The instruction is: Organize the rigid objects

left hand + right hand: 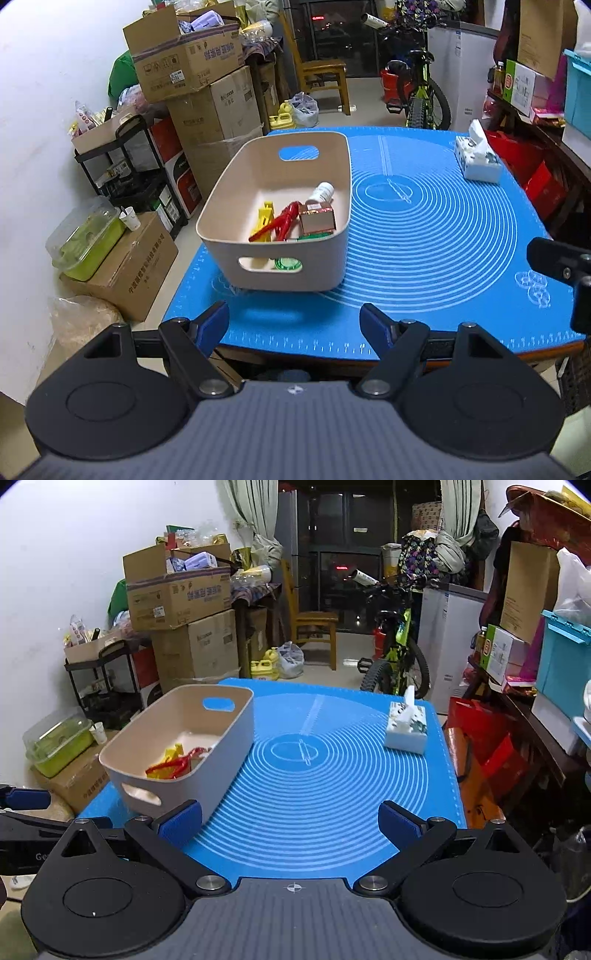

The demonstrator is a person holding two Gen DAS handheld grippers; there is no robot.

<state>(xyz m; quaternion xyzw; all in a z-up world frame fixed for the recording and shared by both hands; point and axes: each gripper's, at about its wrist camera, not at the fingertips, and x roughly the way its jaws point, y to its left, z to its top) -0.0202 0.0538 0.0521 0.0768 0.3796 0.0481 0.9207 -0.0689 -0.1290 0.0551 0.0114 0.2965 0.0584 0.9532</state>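
Your left gripper (293, 325) sits nearest, jaws wide apart with nothing between them, hanging over the near edge of the blue mat (424, 258). The beige bin (295, 266) is straight ahead and a touch left of it, near short wall with its handle slot facing you, long axis running away along the gripper's line. Inside lie a white bottle (322, 192), a copper box (317, 220), red tongs (282, 221), a yellow piece (264, 218) and a green lid (288, 264), all piled toward the near end. Your right gripper (291, 821) is also spread open and empty; from it the bin is ahead-left, just beyond the left finger. The left hand looks nearer and squarer to the bin. A tissue box (406, 727) stands ahead-right, well apart. No loose items show on the mat, so sorting looks mostly done.
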